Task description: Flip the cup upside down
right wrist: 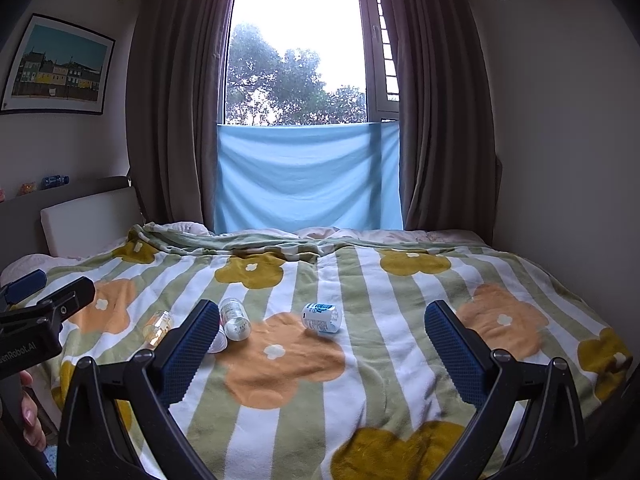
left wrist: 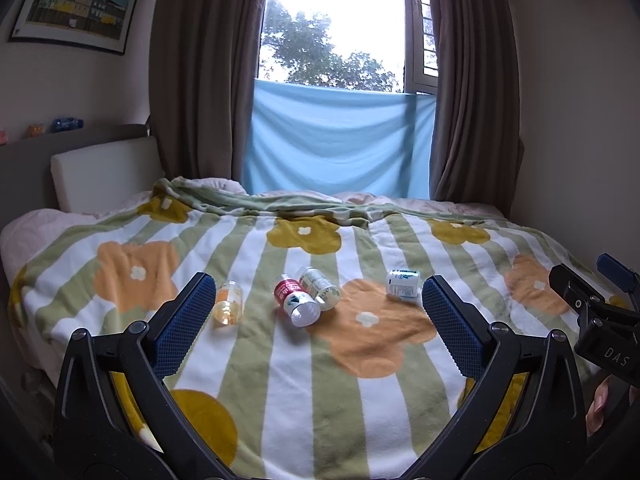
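Left wrist view, your inventory: four small cups on the bed's flowered blanket (left wrist: 280,380) — yellow cup (left wrist: 229,302) upright at left, red cup (left wrist: 295,300) and green-print cup (left wrist: 320,288) lying touching, blue-print cup (left wrist: 403,285) apart at right. Your left gripper (left wrist: 316,320) and right gripper (right wrist: 322,346) hover with jaws released, nothing between them and the cups.

Four cups litter mid-blanket; open fabric all round them.

Landmark: red cup (left wrist: 289,289), lying on its side on the blanket (left wrist: 304,392). Green-print cup (left wrist: 320,287) touches its right side, so no gap to slip a finger between them. Orange cup (left wrist: 229,302) stands apart to its left, a clear lane between. Blue-print cup (left wrist: 403,285) lies well apart to its right, wide lane there. Nearer than the red cup: bare blanket. Beyond it: a rumpled fold (left wrist: 280,204).
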Tool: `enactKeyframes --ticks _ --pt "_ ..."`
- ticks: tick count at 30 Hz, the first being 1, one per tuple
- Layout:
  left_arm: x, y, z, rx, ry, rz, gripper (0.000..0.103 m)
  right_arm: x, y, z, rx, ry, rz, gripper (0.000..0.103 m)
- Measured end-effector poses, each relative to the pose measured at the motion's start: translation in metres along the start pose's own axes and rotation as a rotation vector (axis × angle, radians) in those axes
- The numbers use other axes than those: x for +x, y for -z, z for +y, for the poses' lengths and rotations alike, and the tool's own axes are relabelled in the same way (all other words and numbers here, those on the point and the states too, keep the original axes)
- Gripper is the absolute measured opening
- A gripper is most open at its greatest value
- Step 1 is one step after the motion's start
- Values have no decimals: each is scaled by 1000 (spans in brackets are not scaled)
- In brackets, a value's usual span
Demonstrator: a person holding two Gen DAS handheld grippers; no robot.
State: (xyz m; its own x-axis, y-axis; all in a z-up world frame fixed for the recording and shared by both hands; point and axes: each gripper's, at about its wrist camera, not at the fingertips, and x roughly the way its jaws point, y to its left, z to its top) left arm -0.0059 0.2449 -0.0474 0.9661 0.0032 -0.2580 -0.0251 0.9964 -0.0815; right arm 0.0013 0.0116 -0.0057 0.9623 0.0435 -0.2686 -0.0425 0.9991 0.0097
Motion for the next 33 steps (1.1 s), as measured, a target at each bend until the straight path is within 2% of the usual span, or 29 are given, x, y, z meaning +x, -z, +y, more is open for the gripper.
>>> enactKeyframes --ticks 13,20,26,33 --pt "3 -1 7 -14 5 19 103 2 1 1 3 -1 6 102" --pt "24 0 9 -30 13 81 103 9 11 4 -4 -6 18 102" --pt "78 -10 18 -51 28 180 103 26 22 -6 13 -16 48 102" --pt "190 -17 38 -126 50 349 103 63 51 -10 27 -59 116 102"
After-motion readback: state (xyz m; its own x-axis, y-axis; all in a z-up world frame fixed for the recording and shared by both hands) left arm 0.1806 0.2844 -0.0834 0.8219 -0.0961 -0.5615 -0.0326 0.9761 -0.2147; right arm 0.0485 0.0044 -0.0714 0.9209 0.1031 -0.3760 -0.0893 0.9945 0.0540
